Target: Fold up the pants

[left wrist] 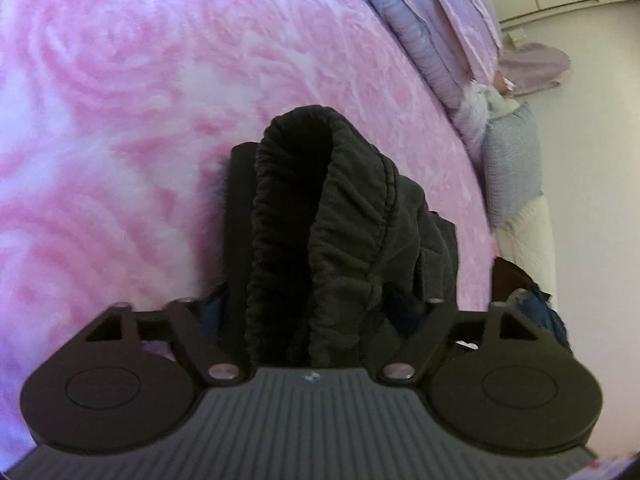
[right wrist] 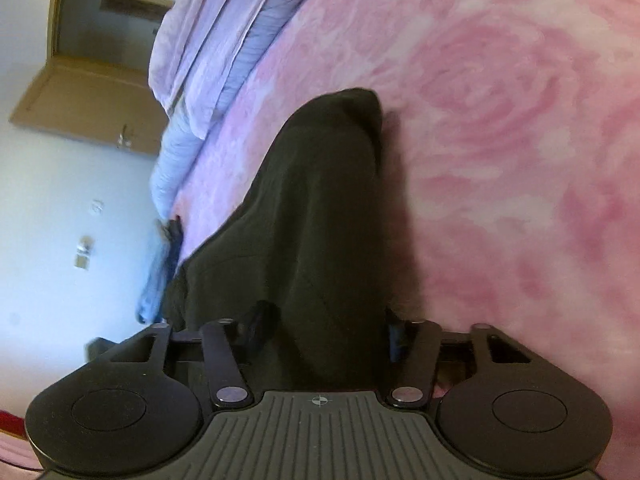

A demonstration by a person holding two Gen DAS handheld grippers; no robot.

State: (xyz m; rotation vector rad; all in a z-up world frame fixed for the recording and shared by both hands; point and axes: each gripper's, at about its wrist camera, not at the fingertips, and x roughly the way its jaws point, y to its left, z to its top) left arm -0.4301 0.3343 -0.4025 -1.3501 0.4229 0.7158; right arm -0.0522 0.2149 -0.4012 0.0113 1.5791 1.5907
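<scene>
The pants [left wrist: 320, 216] are black, with a gathered elastic waistband showing in the left wrist view. My left gripper [left wrist: 324, 240] is shut on that waistband; bunched cloth fills the space between its fingers and hides the right one. In the right wrist view a smooth black fold of the pants [right wrist: 320, 220] drapes over and between the fingers of my right gripper [right wrist: 328, 240], which is shut on it. Both fingers there are mostly covered by cloth. Both grippers hold the pants above a pink rose-patterned blanket [left wrist: 120, 120].
The pink blanket [right wrist: 520, 160] covers a bed. Folded lilac and blue bedding [left wrist: 432, 24] lies along the bed's edge, also seen as bedding [right wrist: 208, 48]. A wooden door [right wrist: 92, 68] and pale floor lie beyond. A blue garment [right wrist: 154, 280] hangs at the bed's side.
</scene>
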